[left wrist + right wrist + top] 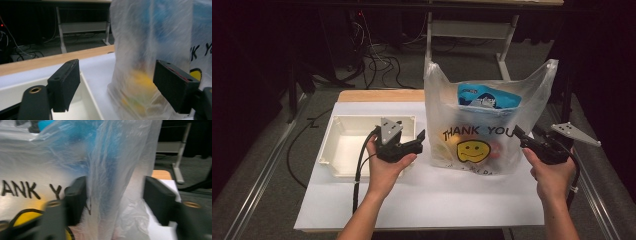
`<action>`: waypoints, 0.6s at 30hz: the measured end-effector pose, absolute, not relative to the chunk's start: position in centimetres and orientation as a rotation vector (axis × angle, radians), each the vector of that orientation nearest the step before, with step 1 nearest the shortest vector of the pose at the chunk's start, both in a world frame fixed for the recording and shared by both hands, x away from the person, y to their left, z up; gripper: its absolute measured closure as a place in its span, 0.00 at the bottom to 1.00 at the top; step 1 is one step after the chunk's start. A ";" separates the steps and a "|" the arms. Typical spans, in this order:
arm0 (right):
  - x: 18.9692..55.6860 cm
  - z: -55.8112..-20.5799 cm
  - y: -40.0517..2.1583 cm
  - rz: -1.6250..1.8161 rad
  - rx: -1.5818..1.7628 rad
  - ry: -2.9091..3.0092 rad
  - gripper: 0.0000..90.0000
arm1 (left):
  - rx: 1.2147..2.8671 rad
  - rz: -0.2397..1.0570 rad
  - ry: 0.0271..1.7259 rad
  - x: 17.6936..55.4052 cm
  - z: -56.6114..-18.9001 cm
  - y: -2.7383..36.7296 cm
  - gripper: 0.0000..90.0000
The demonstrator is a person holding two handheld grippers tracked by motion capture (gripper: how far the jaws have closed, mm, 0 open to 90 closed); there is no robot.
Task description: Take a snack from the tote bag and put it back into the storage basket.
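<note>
A clear plastic bag (pixel 482 125) printed "THANK YOU" with a yellow smiley stands upright on the white tabletop (pixel 437 200). Inside it sit a blue packet (pixel 487 97) and some yellow items. My left gripper (pixel 419 137) is level at the bag's left side, jaws open, just short of the plastic. In the left gripper view that gripper (pixel 117 85) is wide open with the bag (pixel 150 50) ahead. My right gripper (pixel 518 134) is at the bag's right edge. In the right gripper view its jaws (pixel 116 200) stand apart around a fold of the bag (pixel 107 170), not pinching it.
An empty white tray (pixel 337 130) lies left of the bag, under my left hand; its rim (pixel 90 100) appears in the left gripper view. A wooden table edge (pixel 377 95) runs behind. Cables (pixel 377 60) and a metal table frame (pixel 472 30) are on the floor beyond.
</note>
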State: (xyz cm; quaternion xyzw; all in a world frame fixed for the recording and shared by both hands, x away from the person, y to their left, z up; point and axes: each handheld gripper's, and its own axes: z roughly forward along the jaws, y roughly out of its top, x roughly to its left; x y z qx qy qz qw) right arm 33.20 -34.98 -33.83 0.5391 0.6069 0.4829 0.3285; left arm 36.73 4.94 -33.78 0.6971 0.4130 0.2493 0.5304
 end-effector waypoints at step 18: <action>32.5 -35.2 -35.1 1.320 1.373 1.660 1.00 | 1.666 0.470 0.924 39.0 -32.3 1.6 1.00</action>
